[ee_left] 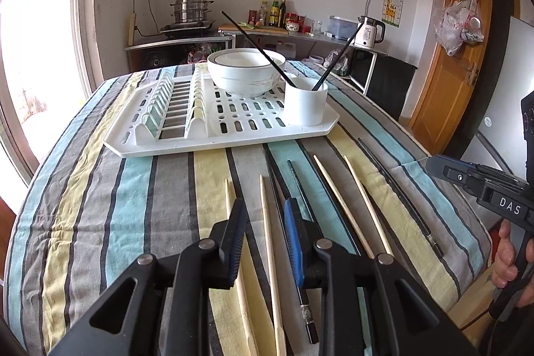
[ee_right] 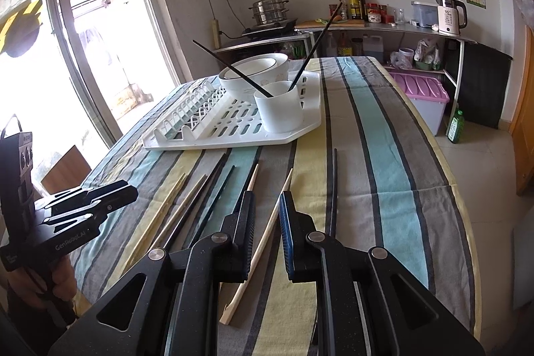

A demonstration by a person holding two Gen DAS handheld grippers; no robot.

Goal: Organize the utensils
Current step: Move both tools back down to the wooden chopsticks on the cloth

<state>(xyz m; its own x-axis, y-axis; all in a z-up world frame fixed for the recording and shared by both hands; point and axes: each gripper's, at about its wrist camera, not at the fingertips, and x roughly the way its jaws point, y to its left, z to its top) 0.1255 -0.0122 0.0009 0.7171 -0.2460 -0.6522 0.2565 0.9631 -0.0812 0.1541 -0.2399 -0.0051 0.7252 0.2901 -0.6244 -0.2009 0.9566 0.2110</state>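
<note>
Chopsticks [ee_left: 353, 206], wooden and black, lie loose on the striped cloth [ee_left: 133, 189] before the rack [ee_left: 213, 142]; two black ones stand in its cup [ee_left: 305, 105]. Left gripper [ee_left: 263, 216] and right gripper [ee_right: 267, 206] hover open, empty.

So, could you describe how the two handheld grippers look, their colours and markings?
Both are matte black plastic with silver pivot bolts and blue ribbed pads inside the fingers. The left gripper carries white "GenRoboAI" lettering on its side, seen from the right wrist view. The right gripper shows white "DAS" lettering and a pistol-style handle.
</note>
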